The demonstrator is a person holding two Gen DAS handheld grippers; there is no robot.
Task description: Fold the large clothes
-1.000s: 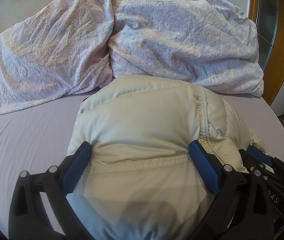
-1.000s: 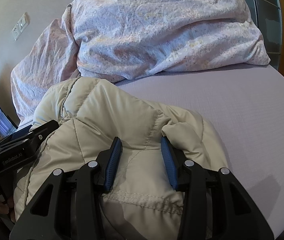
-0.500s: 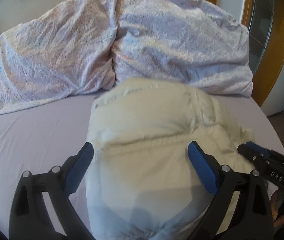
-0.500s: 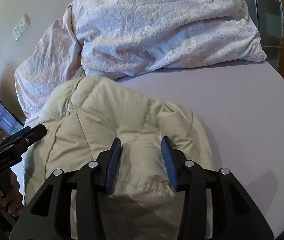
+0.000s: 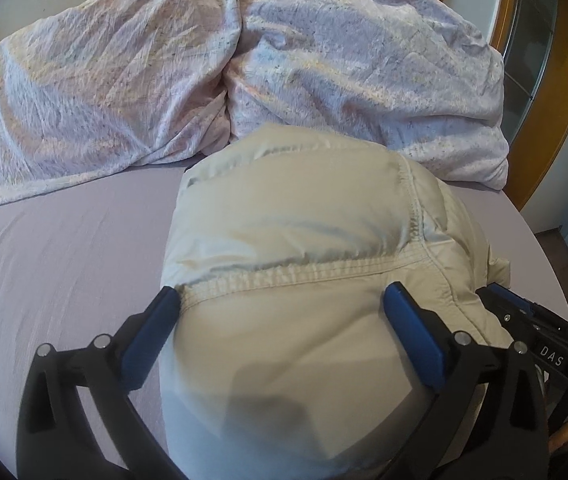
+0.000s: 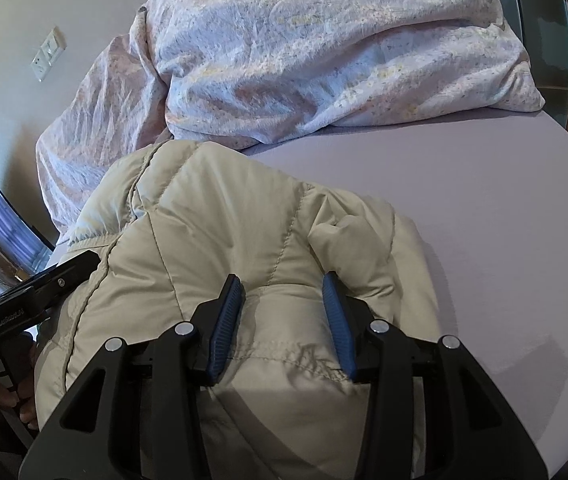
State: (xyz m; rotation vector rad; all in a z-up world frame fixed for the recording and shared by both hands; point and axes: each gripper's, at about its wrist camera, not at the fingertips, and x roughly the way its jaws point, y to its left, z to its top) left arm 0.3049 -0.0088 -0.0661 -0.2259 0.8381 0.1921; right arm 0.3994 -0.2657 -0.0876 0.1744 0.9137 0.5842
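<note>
A puffy beige jacket (image 5: 291, 216) lies bundled on the lilac bed sheet (image 5: 64, 240). My left gripper (image 5: 280, 300) straddles its near end with the jaws wide and opening. The quilted bulk sits between the blue pads (image 5: 152, 332) and they do not squeeze it. In the right wrist view my right gripper (image 6: 280, 296) is shut on a thick puff of the jacket (image 6: 212, 208) near a stitched seam. The right gripper's tip (image 5: 523, 320) shows at the jacket's right edge, and the left gripper (image 6: 44, 280) shows at its left edge.
Two crumpled floral pillows (image 5: 124, 80) lie at the head of the bed, touching the jacket's far end (image 6: 323, 40). Bare sheet (image 6: 463, 184) stretches right of the jacket. A wooden door frame (image 5: 543, 140) stands beyond the bed's right edge. A hand (image 6: 0, 392) holds the left gripper.
The left jaws have spread a little and the jacket has slackened between them. In the right view the jacket has settled flatter and the left gripper has drawn back to the left.
</note>
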